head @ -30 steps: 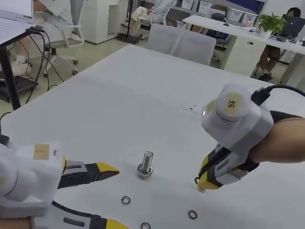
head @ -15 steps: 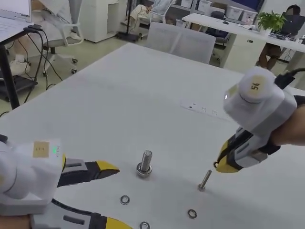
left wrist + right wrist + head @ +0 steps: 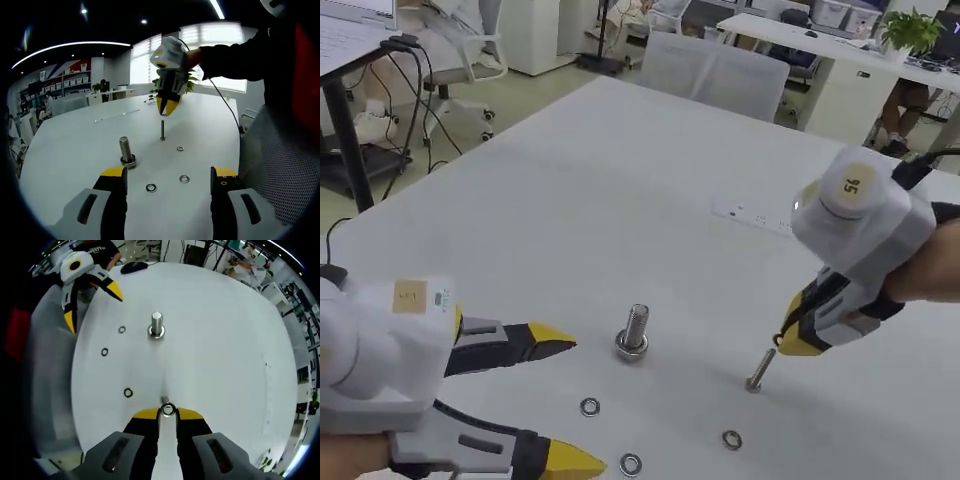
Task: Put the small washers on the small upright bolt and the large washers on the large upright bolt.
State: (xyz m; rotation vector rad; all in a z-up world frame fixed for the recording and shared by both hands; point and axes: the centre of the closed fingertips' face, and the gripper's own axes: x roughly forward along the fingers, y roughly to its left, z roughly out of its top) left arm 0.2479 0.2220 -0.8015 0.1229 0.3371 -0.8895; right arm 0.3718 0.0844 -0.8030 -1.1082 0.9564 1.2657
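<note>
The large upright bolt point(image 3: 633, 333) point(image 3: 126, 151) point(image 3: 157, 325) stands mid-table with a washer around its base. To its right stands the small bolt point(image 3: 758, 370) point(image 3: 162, 130), leaning slightly. Three loose washers lie in front: one point(image 3: 590, 407), one point(image 3: 631, 464) and one point(image 3: 731, 439). My right gripper point(image 3: 796, 346) point(image 3: 167, 412) hovers just above the small bolt's top; its jaws stand a narrow slit apart and hold nothing. My left gripper point(image 3: 565, 400) point(image 3: 170, 175) is wide open and empty, low at the near left, pointing at the washers.
The white table point(image 3: 620, 200) stretches far back, with a small white label strip point(image 3: 752, 215) on it. Beyond its far edge stand a grey chair point(image 3: 715, 75), desks and seated people. A desk with cables point(image 3: 360, 90) is at the left.
My right gripper was down at the table over the small bolt, then lifted up and to the right, leaving the bolt standing free. The left gripper stays open in place.
</note>
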